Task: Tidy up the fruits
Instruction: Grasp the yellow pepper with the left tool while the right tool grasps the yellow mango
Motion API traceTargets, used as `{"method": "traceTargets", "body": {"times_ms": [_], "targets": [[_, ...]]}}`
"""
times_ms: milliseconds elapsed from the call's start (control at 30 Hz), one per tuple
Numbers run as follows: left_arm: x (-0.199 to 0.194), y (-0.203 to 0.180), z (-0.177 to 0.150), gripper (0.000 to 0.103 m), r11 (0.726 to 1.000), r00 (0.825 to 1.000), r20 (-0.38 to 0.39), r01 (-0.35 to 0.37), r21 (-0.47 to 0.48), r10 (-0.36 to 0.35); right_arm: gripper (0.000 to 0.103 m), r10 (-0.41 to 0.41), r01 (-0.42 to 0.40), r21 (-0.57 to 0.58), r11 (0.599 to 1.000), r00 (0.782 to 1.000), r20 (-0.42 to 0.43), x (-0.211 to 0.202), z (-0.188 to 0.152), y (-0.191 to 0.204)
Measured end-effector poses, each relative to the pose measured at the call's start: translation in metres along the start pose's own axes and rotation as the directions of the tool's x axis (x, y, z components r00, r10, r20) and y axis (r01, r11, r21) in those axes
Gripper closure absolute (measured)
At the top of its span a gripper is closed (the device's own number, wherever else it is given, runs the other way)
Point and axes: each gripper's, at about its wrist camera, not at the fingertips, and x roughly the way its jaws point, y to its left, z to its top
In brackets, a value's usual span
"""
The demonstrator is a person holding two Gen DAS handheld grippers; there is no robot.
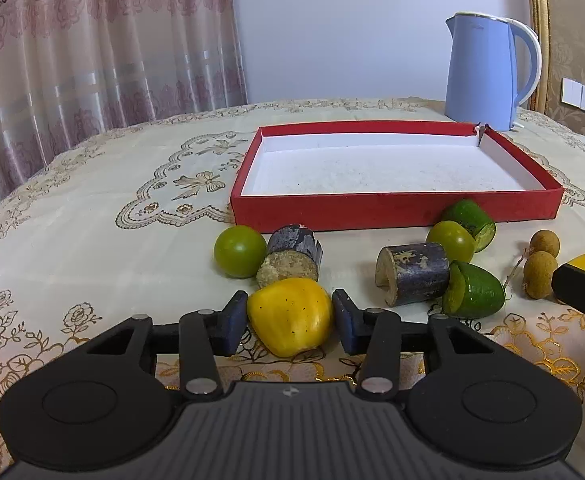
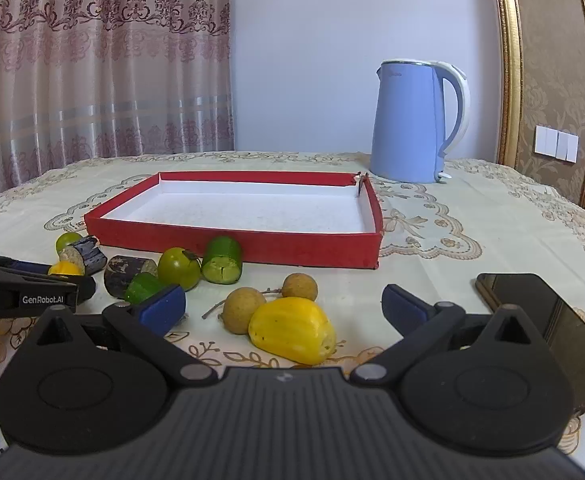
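Observation:
My left gripper (image 1: 290,316) has its blue pads against both sides of a yellow fruit (image 1: 290,314) that rests on the tablecloth. My right gripper (image 2: 282,308) is open wide around a second yellow fruit (image 2: 292,330), not touching it. Two brown longans (image 2: 244,308) lie just behind that fruit. Two green round fruits (image 1: 239,251), two green cut pieces (image 1: 474,290) and two dark sugarcane pieces (image 1: 412,276) lie in front of the empty red box (image 1: 392,208). The left gripper shows at the left of the right wrist view (image 2: 24,292).
A blue kettle (image 2: 416,120) stands behind the box at the back right. A black phone (image 2: 540,320) lies on the table right of my right gripper. Curtains hang behind the table on the left.

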Motion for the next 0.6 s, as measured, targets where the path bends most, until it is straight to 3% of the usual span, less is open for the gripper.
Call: {"method": "traceTargets", "body": {"times_ms": [167, 367, 600], "targets": [[-0.002, 0.004, 0.000, 0.060, 1.000, 1.000, 0.010, 0.020, -0.023, -0.020, 0.000, 0.002, -0.002, -0.002, 1.000, 1.000, -0.007, 0.000, 0.000, 0.000], [-0.010, 0.009, -0.002, 0.060, 0.999, 0.999, 0.047, 0.026, -0.044, -0.024, 0.002, 0.049, -0.051, -0.022, 0.998, 0.995, -0.086, 0.006, 0.002, -0.005], [-0.015, 0.012, 0.005, 0.060, 0.999, 0.999, 0.048, 0.019, -0.037, -0.017, 0.046, 0.094, -0.097, -0.009, 0.995, 0.982, -0.164, 0.016, 0.001, -0.015]]}}
